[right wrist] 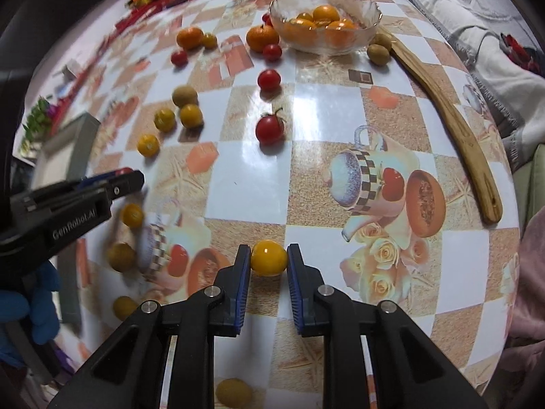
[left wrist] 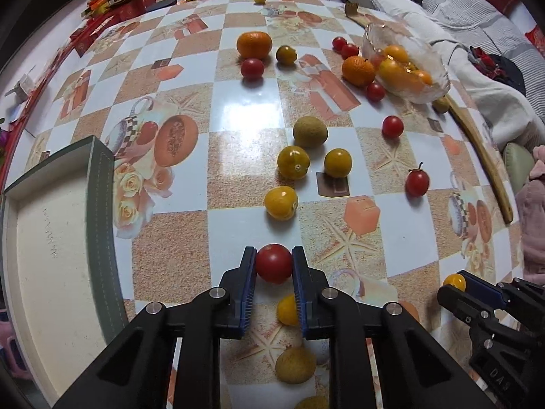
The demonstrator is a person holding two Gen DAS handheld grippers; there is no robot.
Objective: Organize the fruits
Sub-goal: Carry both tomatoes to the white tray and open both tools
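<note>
Spreading beneath both tools, the checkered tabletop [left wrist: 238,109] carries a glass bowl [right wrist: 369,17] far ahead of the right hand-held gripper [right wrist: 269,259], which pinches a yellow fruit [right wrist: 269,258]; the left hand-held gripper [left wrist: 273,262] clamps a red tomato [left wrist: 273,263].

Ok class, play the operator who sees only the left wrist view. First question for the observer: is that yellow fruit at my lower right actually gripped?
Observer: Yes. The right gripper has both pads against the yellow tomato.
Operator: I can see one brown fruit past the glass bowl. Is it alone?
Observer: No, there are two brown fruits there, side by side, right of the bowl and against the wooden spatula.
</note>
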